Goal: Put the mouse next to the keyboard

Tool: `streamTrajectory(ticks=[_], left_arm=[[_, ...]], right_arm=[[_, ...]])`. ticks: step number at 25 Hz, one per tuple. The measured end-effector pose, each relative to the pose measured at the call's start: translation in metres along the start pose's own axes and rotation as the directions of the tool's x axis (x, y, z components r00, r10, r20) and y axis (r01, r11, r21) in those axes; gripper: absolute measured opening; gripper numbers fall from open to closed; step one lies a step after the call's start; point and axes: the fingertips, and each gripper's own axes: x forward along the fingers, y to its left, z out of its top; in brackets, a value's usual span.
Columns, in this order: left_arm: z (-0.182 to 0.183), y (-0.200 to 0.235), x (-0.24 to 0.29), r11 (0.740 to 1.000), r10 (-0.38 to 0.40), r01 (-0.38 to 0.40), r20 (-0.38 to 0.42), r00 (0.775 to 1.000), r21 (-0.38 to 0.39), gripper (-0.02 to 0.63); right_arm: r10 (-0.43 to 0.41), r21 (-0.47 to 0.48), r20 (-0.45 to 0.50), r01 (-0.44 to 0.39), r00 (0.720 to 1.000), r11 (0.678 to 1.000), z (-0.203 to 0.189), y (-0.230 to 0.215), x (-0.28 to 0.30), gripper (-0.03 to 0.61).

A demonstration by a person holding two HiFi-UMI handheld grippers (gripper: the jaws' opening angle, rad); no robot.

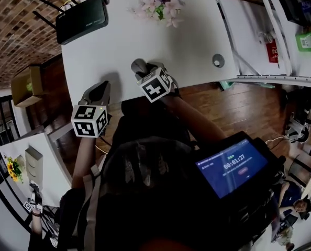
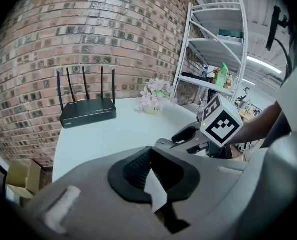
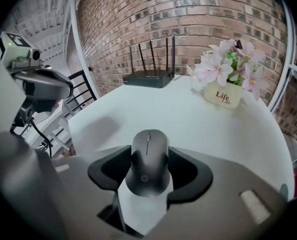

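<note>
Black router (image 1: 82,19) parked at far left corner of white table (image 1: 192,46). Left gripper (image 1: 97,91) over near edge, left part: pads pressed together, nothing between. Just to its right, right gripper (image 1: 141,67) clamped on black mouse (image 3: 148,161), pads on both flanks, mouse nose aimed at far edge, near table's near edge, around middle. Resting or lifted, can't tell. Flower pot (image 1: 160,3) at far edge, middle. Small grey disc (image 1: 218,60) near right edge.
</note>
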Motion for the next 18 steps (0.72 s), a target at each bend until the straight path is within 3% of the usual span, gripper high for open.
streamTrajectory(ticks=[5, 9, 11, 18], left_arm=[[0.003, -0.008, 0.0, 1.0, 0.023, -0.023, 0.008, 1.0, 0.003, 0.002], [0.004, -0.022, 0.005, 1.0, 0.03, -0.03, 0.008, 1.0, 0.008, 0.002], [0.007, -0.028, 0.005, 0.999, 0.038, -0.038, 0.014, 0.999, 0.005, 0.002], [0.002, -0.038, 0.001, 0.997, 0.073, -0.073, 0.01, 0.997, -0.013, 0.002]], right_arm=[[-0.007, 0.016, 0.014, 0.006, 1.0, 1.0, -0.006, -0.015, -0.006, 0.24], [0.009, 0.011, 0.015, -0.009, 1.0, 1.0, -0.01, -0.027, -0.01, 0.301], [0.024, 0.024, 0.01, -0.024, 1.0, 0.999, -0.012, -0.029, -0.011, 0.302], [-0.024, -0.055, 0.04, 0.026, 0.999, 0.998, -0.017, -0.034, -0.019, 0.23]])
